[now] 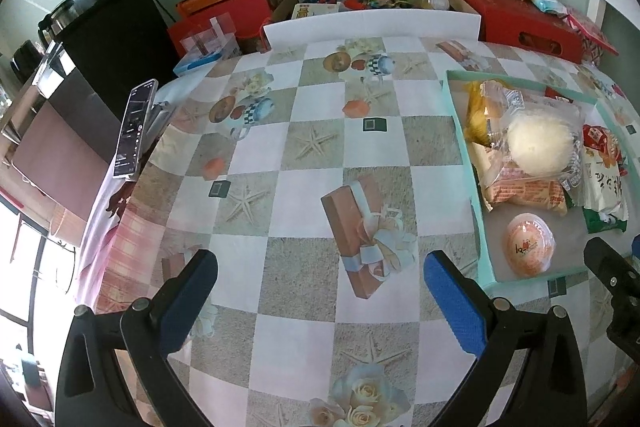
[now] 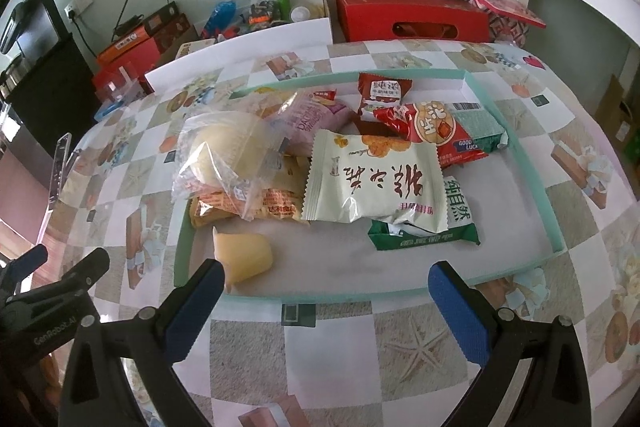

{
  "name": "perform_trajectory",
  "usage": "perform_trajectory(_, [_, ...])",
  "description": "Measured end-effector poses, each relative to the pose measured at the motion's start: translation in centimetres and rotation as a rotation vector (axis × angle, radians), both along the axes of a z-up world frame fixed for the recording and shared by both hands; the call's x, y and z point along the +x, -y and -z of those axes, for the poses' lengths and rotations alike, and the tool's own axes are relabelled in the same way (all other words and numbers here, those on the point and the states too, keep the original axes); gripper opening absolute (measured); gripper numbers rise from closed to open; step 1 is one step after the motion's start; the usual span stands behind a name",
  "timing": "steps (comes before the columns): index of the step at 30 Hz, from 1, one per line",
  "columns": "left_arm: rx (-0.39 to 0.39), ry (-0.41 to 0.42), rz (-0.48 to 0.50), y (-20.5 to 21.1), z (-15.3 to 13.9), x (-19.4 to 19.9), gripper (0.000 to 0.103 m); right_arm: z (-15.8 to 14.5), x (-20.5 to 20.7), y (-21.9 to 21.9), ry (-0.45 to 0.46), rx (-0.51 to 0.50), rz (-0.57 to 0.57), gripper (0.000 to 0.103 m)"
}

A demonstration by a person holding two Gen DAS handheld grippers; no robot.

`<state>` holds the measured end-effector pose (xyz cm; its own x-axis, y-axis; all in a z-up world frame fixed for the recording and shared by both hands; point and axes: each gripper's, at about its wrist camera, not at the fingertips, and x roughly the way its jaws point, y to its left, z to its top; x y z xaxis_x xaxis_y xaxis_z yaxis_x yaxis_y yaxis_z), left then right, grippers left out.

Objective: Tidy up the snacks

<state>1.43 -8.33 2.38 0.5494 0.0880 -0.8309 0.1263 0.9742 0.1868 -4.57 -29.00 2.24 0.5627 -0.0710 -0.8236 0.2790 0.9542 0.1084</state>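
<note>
Your left gripper (image 1: 320, 303) hovers level over bare tablecloth (image 1: 304, 155), jaws spread wide, empty. Your right gripper (image 2: 326, 311) likewise gapes empty, aimed at the mint tray (image 2: 548, 211) holding the snack packets (image 2: 376, 183) and jelly cup (image 2: 244, 255)

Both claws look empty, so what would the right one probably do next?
Probably reach forward to the jelly cup: it lies nearest the open right gripper, apart from the piled packets inside the teal tray. The left gripper, also open, faces bare tablecloth.
</note>
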Motion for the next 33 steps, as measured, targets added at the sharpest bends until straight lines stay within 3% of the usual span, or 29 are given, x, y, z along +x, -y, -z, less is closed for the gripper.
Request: perform_trajectory(33, [-0.007,-0.005,-0.008,-0.38,0.05,0.4,0.103,0.03,0.15,0.02,0.0,-0.01,-0.008,0.103])
